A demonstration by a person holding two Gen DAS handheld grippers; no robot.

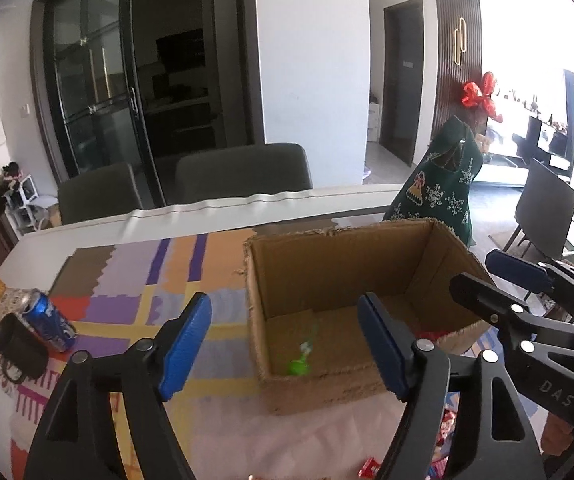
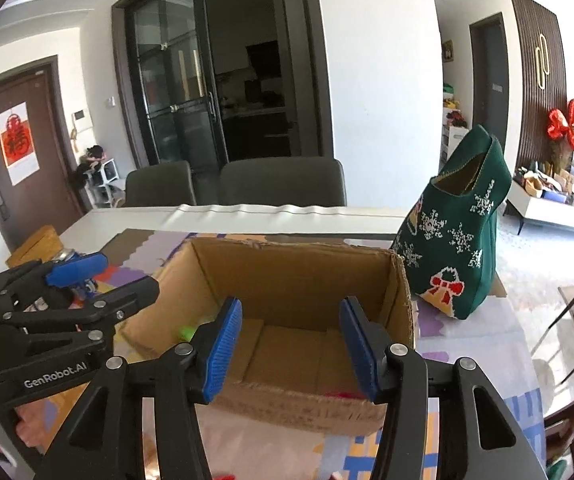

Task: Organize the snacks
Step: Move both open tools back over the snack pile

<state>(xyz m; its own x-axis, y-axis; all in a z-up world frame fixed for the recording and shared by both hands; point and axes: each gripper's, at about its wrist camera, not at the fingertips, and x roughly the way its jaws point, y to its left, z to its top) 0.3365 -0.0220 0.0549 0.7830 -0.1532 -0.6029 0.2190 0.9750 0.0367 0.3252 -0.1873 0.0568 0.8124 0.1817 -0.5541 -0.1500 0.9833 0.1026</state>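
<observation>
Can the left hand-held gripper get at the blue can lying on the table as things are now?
Probably yes. The left hand-held gripper is open and holds nothing, and the can lies on its side to its left with bare mat between them. Only the dark mug, touching the can, crowds one side.

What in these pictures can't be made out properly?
- Red snack packets: left wrist view, cut off by the bottom edge and the left hand-held gripper.
- Green item in the cardboard box: too blurred to identify.
- Box floor, right wrist view: partly hidden by the right hand-held gripper.
</observation>
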